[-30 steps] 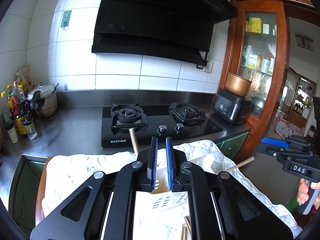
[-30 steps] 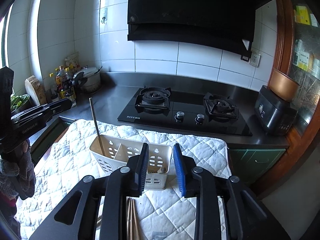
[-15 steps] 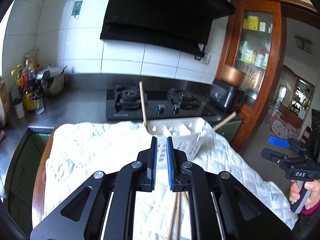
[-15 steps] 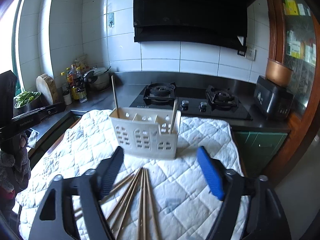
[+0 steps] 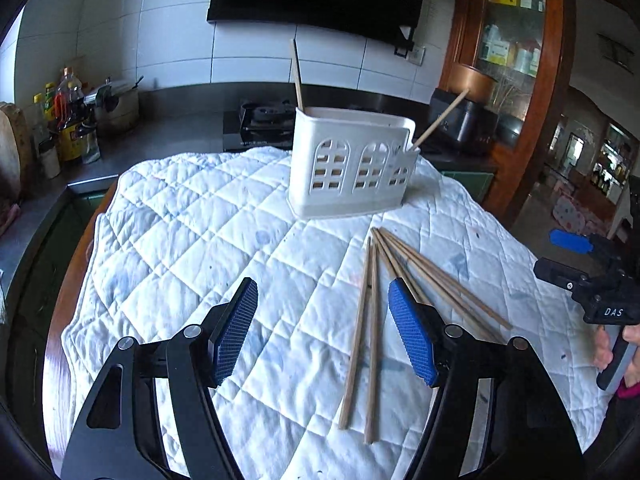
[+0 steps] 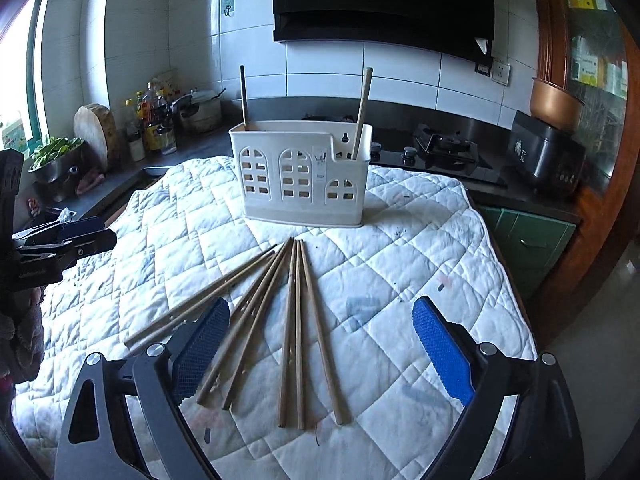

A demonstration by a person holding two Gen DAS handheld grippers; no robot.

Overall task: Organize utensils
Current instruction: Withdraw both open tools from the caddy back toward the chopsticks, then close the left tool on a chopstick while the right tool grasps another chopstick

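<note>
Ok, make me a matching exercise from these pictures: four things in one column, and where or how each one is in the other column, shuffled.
Things:
1. white utensil holder
2. loose chopsticks
3. right claw
4. chopping block

States:
A. wide open above the quilt
B. lying fanned out flat
C. leaning at the counter's far left
D. upright, one chopstick at each end

Pairs: 1-D, 2-B, 3-A, 4-C

Utensil holder (image 6: 303,176): cream plastic, smooth, slightly glossy, pierced with window cut-outs. Chopsticks (image 6: 296,320): bare matt wood. Table cover (image 6: 400,264): white quilted cloth, stitched in diamonds, faintly stained. Gripper pads (image 5: 412,340): blue textured rubber on matt black plastic. Wall tiles (image 6: 328,68): glossy white.
</note>
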